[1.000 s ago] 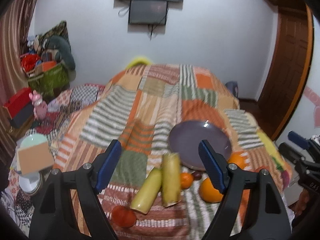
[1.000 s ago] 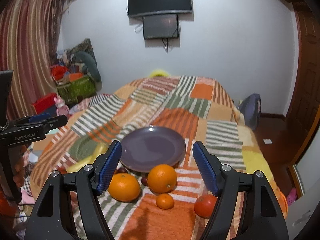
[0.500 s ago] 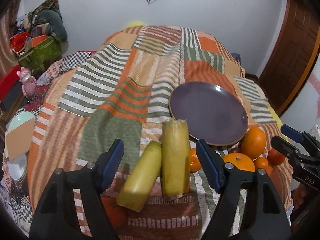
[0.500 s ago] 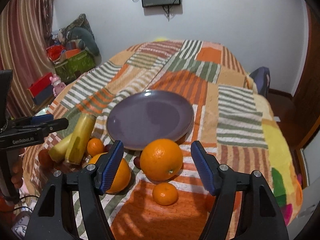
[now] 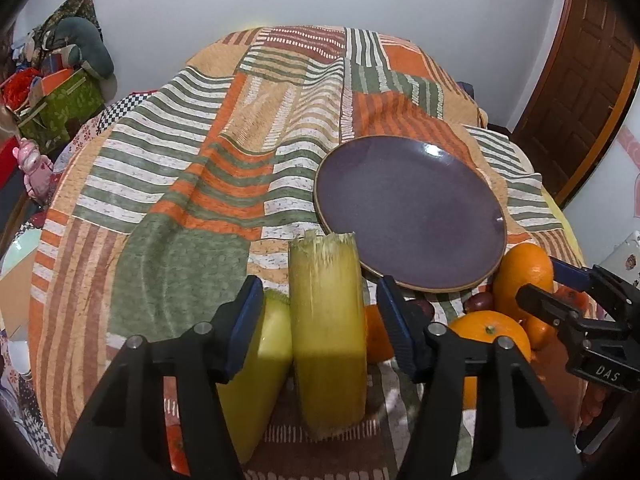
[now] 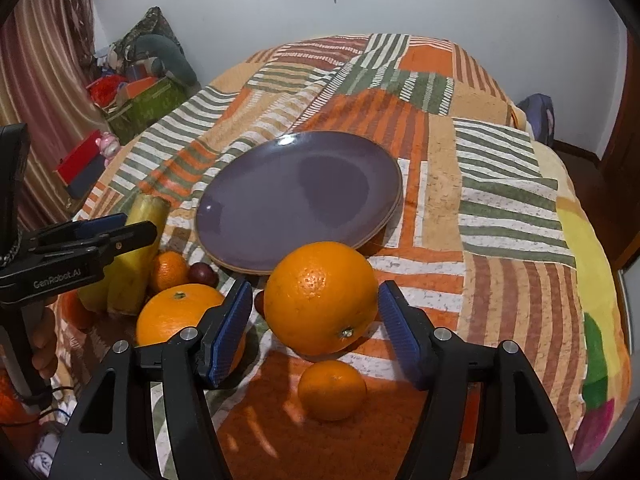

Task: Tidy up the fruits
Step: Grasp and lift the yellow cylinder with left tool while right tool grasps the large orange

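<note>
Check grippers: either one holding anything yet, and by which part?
Nothing held. The left gripper is open around the corn cob; the right gripper is open around the big orange.

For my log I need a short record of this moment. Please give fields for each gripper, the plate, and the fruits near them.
left gripper: open, around two sugarcane pieces
right gripper: open, fingers either side of the large orange
purple plate: on the patchwork bedspread, nothing on it
second large orange: left of the right gripper
small mandarin: below the large orange
dark plum: beside plate rim
</note>
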A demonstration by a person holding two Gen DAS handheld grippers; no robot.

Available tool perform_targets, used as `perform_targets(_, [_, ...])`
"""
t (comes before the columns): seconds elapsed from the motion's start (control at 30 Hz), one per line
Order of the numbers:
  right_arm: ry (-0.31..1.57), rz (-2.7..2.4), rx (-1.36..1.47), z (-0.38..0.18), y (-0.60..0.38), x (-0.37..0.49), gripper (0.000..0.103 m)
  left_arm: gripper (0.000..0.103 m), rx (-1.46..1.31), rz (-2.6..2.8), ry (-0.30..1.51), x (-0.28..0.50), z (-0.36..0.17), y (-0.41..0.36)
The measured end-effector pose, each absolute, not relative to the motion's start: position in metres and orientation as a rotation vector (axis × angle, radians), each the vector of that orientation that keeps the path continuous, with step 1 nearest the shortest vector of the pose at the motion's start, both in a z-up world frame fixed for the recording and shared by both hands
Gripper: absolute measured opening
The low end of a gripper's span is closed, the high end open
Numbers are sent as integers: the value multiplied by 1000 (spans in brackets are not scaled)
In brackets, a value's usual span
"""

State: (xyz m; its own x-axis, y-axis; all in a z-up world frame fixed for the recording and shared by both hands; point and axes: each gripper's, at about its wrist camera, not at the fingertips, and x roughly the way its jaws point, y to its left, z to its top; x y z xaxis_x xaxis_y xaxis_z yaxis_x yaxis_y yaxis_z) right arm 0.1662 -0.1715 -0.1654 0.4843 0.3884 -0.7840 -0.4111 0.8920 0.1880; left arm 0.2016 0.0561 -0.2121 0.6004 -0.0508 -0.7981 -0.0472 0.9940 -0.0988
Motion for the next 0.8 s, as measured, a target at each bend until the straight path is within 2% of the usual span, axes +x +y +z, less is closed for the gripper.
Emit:
perform_targets(0.13, [950, 474, -43, -170, -172, 169, 64, 48, -123, 1, 943, 211, -219, 57])
perform_targets(0.2, [954, 469, -45, -171, -172, 170, 64, 40, -131, -12, 939, 212, -220, 57])
perform_targets(0.37, [987, 471, -38, -179, -172, 176, 64, 39, -140, -24, 938, 212, -219, 57])
perform_targets(0.5, [992, 467, -39, -181, -172, 177, 59, 39, -152, -31, 935, 207, -214, 59])
perform_targets(0.8, [957, 474, -26, -170, -175, 170, 58, 39, -140, -59, 856, 186, -181, 54])
